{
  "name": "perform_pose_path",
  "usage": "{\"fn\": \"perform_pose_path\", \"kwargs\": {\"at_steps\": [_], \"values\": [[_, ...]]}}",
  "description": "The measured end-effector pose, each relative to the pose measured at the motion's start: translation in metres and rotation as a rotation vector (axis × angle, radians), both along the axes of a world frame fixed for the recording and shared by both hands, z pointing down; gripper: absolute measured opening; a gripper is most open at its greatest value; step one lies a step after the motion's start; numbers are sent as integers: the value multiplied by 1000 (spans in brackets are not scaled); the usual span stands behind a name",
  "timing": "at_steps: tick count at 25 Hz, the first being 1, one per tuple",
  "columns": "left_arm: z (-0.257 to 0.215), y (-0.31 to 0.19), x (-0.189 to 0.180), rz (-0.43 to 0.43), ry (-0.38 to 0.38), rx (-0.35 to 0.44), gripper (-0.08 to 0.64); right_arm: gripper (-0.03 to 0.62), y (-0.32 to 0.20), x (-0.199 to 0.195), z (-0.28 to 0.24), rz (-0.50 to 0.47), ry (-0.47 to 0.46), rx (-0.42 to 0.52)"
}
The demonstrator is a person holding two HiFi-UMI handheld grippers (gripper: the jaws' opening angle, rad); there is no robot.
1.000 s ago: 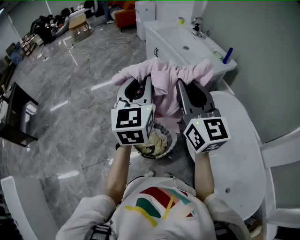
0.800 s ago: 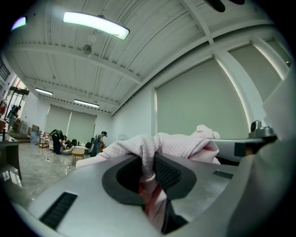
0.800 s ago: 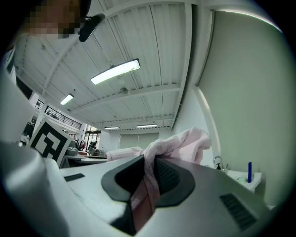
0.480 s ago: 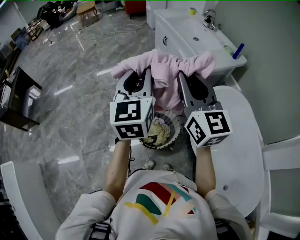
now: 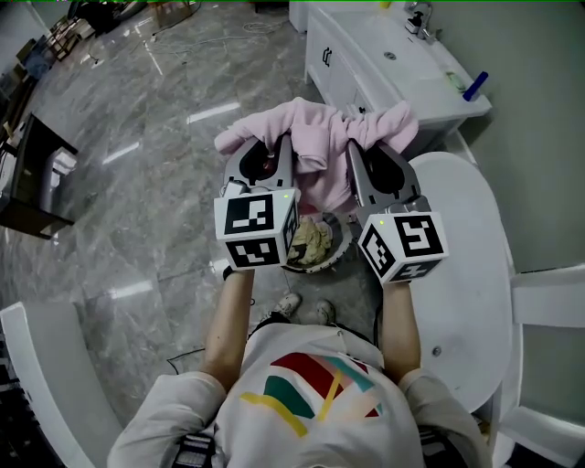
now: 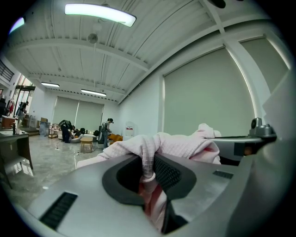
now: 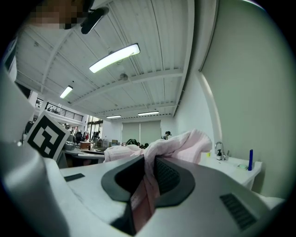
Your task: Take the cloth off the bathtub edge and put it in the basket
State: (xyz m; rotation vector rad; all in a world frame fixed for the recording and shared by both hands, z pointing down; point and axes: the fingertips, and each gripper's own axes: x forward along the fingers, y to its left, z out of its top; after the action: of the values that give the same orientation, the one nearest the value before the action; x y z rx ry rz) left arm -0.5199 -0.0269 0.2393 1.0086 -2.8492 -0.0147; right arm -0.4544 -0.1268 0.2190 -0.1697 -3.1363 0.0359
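We find the left gripper's point(image 6: 150, 172) jaws drawn close and clamped on a fold of the pink cloth point(image 6: 181, 146); the fabric is pinched between the ribbed pads and bunches over them; the right gripper point(image 7: 144, 181) is the same, its jaws pressed tight on another fold of the cloth point(image 7: 181, 141), with a strip of it hanging down through the gap.

From the head view we see the left gripper point(image 5: 277, 151) and the right gripper point(image 5: 355, 154) side by side, close together and pointing away from the person; each carries its marker cube nearest the camera; the cloth point(image 5: 320, 137) is lifted clear between them, heaped over both tips and sagging in the middle; it is off the bathtub point(image 5: 466, 274) and held in the air.

Directly under the hanging middle we see the basket point(image 5: 337, 255), a round dark-rimmed one on the floor point(image 5: 137, 210), between the two cubes in this view; a beige bundle point(image 5: 311, 239) already lies inside it; we cannot tell whether the pink fabric touches that bundle.

The white tub curves along the person's right; past it stands a white vanity point(image 5: 402, 78) with a tap point(image 5: 420, 16) and a blue item point(image 5: 473, 87) on its top; the grey marbled floor spreads out to the left; below the grippers we see the person's forearms and patterned shirt point(image 5: 315, 393).
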Motion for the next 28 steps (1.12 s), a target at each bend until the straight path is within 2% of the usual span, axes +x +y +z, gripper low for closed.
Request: {"fn": "perform_pose_path", "kwargs": {"at_steps": [6, 11, 20, 28], "values": [[44, 4, 2, 8, 63, -77, 77, 72, 2, 1, 45, 23, 116, 43], [98, 11, 0, 13, 151, -153, 77, 72, 0, 1, 99, 51, 237, 155], [197, 9, 11, 63, 331, -273, 77, 72, -9, 9, 191, 56, 454, 156], [278, 10, 26, 75, 455, -400, 77, 72, -9, 21, 277, 31, 647, 159]]}}
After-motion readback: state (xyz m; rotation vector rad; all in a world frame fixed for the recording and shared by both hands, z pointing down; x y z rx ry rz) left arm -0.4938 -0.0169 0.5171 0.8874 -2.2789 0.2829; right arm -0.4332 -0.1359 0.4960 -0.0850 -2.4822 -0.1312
